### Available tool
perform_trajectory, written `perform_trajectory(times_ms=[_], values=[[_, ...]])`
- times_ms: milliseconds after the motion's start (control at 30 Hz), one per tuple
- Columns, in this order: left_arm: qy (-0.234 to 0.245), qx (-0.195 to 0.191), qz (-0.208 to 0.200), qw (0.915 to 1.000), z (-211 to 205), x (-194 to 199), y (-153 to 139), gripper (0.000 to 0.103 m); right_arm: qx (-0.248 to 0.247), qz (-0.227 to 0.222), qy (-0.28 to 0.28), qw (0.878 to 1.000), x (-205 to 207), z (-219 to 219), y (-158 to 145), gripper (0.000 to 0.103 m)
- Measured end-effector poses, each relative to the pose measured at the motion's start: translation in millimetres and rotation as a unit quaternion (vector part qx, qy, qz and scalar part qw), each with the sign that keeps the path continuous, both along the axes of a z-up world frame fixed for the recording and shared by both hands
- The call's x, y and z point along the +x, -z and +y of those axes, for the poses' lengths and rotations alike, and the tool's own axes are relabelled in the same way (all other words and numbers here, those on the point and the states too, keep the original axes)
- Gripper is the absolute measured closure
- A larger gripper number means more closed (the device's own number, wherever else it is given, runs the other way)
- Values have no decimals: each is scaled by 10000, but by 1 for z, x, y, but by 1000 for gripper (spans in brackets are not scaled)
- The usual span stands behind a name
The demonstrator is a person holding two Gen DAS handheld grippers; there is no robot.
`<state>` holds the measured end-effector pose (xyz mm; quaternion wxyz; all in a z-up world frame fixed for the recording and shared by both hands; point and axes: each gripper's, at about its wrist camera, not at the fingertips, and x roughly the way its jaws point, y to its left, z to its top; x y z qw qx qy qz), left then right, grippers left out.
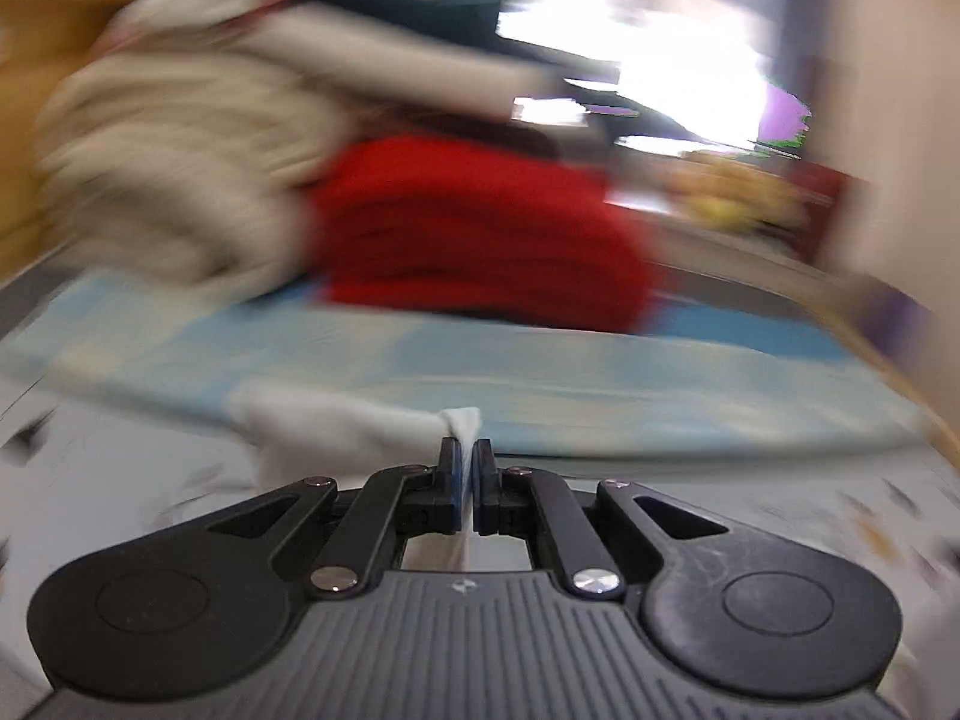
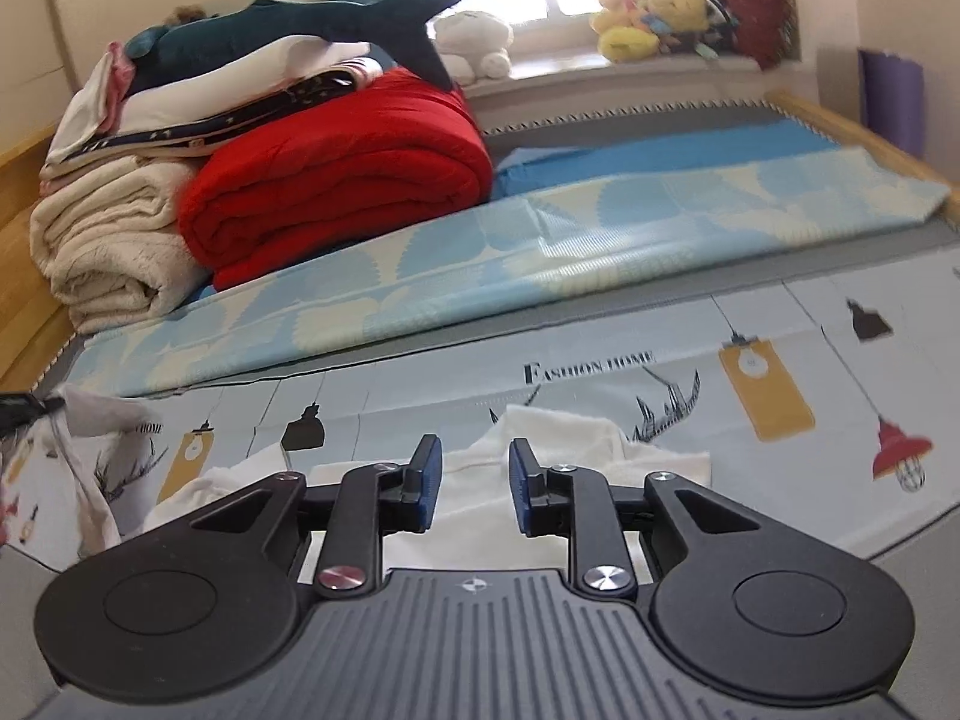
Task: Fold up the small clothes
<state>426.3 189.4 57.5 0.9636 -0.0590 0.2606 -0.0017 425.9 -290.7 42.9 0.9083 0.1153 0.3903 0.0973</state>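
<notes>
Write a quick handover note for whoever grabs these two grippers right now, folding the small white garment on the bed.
Left gripper: shut on a corner of the white garment, lifting it; that view is motion-blurred.
Right gripper: open, fingers either side of the garment, gripping nothing.
The garment lies rumpled on the printed sheet, near the red blanket.
Done: one corner gripped.
Left: grip with the right, probably fold and flatten.

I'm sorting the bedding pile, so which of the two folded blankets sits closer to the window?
The red blanket. It lies on the window side of the cream blanket, with the shark plush's tail hanging over it.
</notes>
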Motion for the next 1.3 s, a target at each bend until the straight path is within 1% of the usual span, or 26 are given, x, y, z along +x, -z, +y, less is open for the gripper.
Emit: perform_trajectory(times_ms=[33,67,133,167,200,233,267,300,367,433,467,500,533,600,633,700,800,900,967,1000,1100,1133,1167,1200,1300], values=[[433,46,-4,9991,-25,-11,-8,100,57,45,56,10000,0,-3,1,77],[949,93,65,9954,-53,-26,-12,99,98,76,105,9999,0,-5,1,77],[1612,183,340,9862,-91,-47,-9,95,147,120,212,9996,-1,-11,1,77],[1856,171,639,9804,-106,-54,-1,90,160,146,245,9995,-2,-13,2,77],[1992,200,1049,9741,-120,-59,10,81,176,178,275,9993,-3,-15,3,77],[1968,308,1263,9718,-128,-62,17,80,202,210,311,9991,-4,-18,3,77],[1894,451,1385,9711,-135,-67,24,80,225,245,349,9988,-5,-20,4,77],[1848,495,1396,9715,-139,-71,26,80,249,290,392,9985,-6,-23,5,77],[1772,344,1306,9749,-137,-73,25,80,264,394,499,9976,-8,-28,8,77],[1590,225,1251,9791,-127,-68,26,80,291,498,581,9966,-10,-31,12,77],[1428,143,1287,9812,-123,-67,29,80,292,560,579,9963,-10,-33,14,77],[1220,56,1412,9824,-116,-61,36,80,270,639,549,9961,-11,-34,18,77],[983,60,1574,9826,-111,-57,43,80,226,732,505,9958,-12,-34,22,77],[332,223,1965,9797,-95,-42,53,80,58,1031,356,9940,-13,-34,34,77],[107,214,2061,9782,-85,-36,57,80,-14,1206,297,9923,-13,-35,42,77],[-206,67,2094,9776,-67,-26,57,80,-89,1629,138,9865,-15,-39,62,77],[-476,-91,1998,9786,-44,-18,50,80,-41,2239,-41,9746,-19,-45,95,77],[-584,-150,1894,9800,-30,-17,41,80,146,2581,-16,9660,-23,-48,121,77],[-598,-201,1875,9802,-26,-17,40,80,256,2597,-46,9653,-23,-45,126,77],[-584,-201,1875,9803,-25,-17,43,80,274,2564,-84,9661,-23,-41,126,77],[-564,-83,1872,9807,-25,-23,41,80,233,2460,-266,9686,-19,-26,123,75],[-586,-50,1865,9807,-24,-25,42,80,193,2409,-313,9699,-20,-21,121,78],[-621,-39,1856,9806,-21,-26,41,80,187,2339,-358,9714,-20,-15,118,93],[-671,-48,1853,9804,-18,-27,41,80,227,2241,-395,9735,-16,-15,112,97],[-846,-118,1833,9793,-6,-28,41,80,493,1717,-432,9830,-8,-16,86,98]])
